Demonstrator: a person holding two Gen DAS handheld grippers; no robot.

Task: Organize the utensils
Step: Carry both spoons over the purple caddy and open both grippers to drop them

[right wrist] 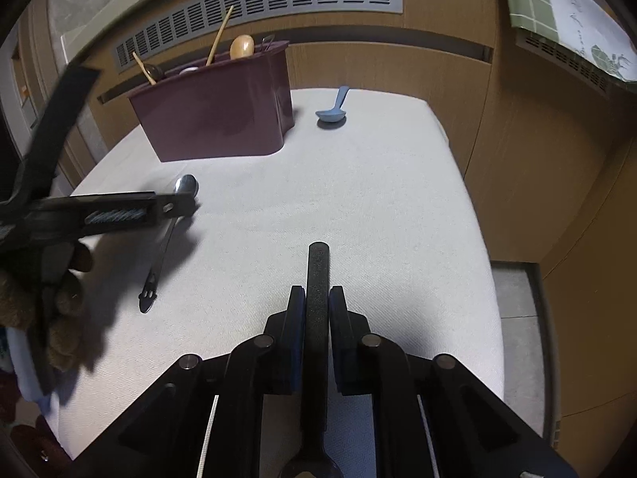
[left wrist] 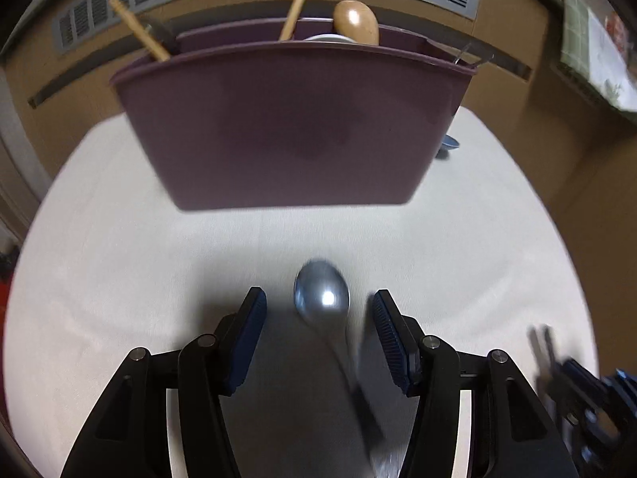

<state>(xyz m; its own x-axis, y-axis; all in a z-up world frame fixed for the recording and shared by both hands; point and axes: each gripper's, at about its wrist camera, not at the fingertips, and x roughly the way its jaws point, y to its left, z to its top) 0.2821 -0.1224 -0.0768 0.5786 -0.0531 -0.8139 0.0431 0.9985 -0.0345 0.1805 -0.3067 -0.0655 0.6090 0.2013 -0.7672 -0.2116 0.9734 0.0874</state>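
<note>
A metal spoon lies on the white cloth, its bowl toward the purple utensil holder. My left gripper is open, one blue pad on each side of the spoon's bowl, neither pad touching it. In the right wrist view the left gripper hovers over the same spoon. My right gripper is shut on a black utensil handle that sticks out forward above the cloth. The holder stands at the back left, holding a wooden spoon and chopsticks.
A blue spoon lies on the cloth to the right of the holder. The cloth-covered table ends at the right, with wooden panels and a vent grille behind. A person's hand holds the left gripper.
</note>
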